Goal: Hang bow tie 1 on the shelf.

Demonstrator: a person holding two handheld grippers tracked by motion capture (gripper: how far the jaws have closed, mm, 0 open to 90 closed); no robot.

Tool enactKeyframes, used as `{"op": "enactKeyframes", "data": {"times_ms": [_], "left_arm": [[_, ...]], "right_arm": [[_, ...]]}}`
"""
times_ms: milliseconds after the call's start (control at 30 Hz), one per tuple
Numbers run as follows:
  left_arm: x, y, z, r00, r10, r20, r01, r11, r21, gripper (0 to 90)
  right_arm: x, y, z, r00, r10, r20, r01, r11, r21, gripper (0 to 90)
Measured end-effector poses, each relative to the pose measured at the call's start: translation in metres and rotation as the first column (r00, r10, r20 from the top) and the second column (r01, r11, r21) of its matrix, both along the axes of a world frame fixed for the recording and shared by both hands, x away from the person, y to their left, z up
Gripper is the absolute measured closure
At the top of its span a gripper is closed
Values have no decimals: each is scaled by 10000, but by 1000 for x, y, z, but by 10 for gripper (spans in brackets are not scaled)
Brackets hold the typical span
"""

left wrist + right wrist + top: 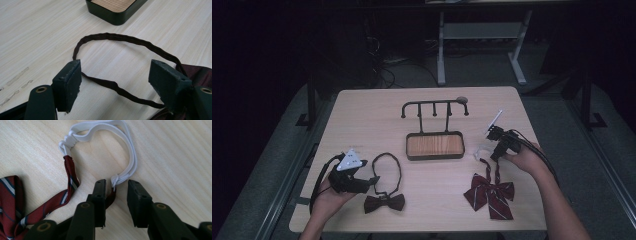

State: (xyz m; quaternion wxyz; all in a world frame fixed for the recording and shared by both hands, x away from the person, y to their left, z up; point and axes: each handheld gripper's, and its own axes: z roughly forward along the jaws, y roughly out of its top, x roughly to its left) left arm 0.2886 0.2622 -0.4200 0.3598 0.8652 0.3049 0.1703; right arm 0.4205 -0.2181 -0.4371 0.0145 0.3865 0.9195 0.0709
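Tabletop (pixel 362 115): light wood, carrying two bow ties and a small hanger stand.
Left gripper (pixel 373 181): held in the person's left hand at about 8 o'clock on the tabletop; in the left gripper view its jaws stand wide apart, holding nothing, one on either side of the dark neck loop.
Dark bow tie (pixel 384 202): brown, lying flat at about 7 o'clock, just beside the left gripper at its 4 o'clock.
Dark neck loop (pixel 117 37): thin dark strap curving away from the knot toward 12 o'clock; one run of it passes between the open jaws, lying on the wood.
Right gripper (pixel 116 187): held in the person's right hand at about 3 o'clock; its jaws stand at a narrow gap, not yet closed, low over the tabletop.
Striped bow tie (pixel 490 192): dark red with pale stripes, lying at about 5 o'clock, its two straps running up toward the right gripper.
White elastic loop (pixel 125 142): joined to the red straps, lying flat at the 12 o'clock side of the right gripper; the joint where the elastic meets one strap sits right between the jaw tips.
Hanger stand (pixel 434 145): dark tray with wood-grain floor and a rail of pegs above, at the centre, between the two grippers and farther out.
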Motion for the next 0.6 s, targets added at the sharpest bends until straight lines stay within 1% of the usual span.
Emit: {"op": "enactKeyframes", "data": {"times_ms": [100,167,233,267,400,533,600], "left_arm": [[0,0,0,10000,9,0,-9,10000,-31,270],[0,-1,0,10000,2,-32,-2,10000,5,271],[0,-1,0,10000,-6,-40,6,10000,40,270],[0,-1,0,10000,-13,-32,13,10000,46,270],[0,-1,0,10000,5,-31,-5,10000,-7,271],[0,-1,0,10000,-8,-32,8,10000,4,271],[0,0,0,10000,3,-17,-3,10000,2,271]], "right_arm": [[0,0,-2,10000,21,4,-21,10000,-11,695],[-1,0,-3,10000,1,65,-2,10000,36,748],[-2,0,-2,10000,-2,55,2,10000,22,762],[-2,1,-2,10000,32,91,-31,10000,-80,790],[-2,0,-2,10000,31,45,-31,10000,-68,821],[-2,-1,-2,10000,65,41,-64,10000,-66,832],[-3,-2,0,9999,124,55,-125,9998,150,847]]}}
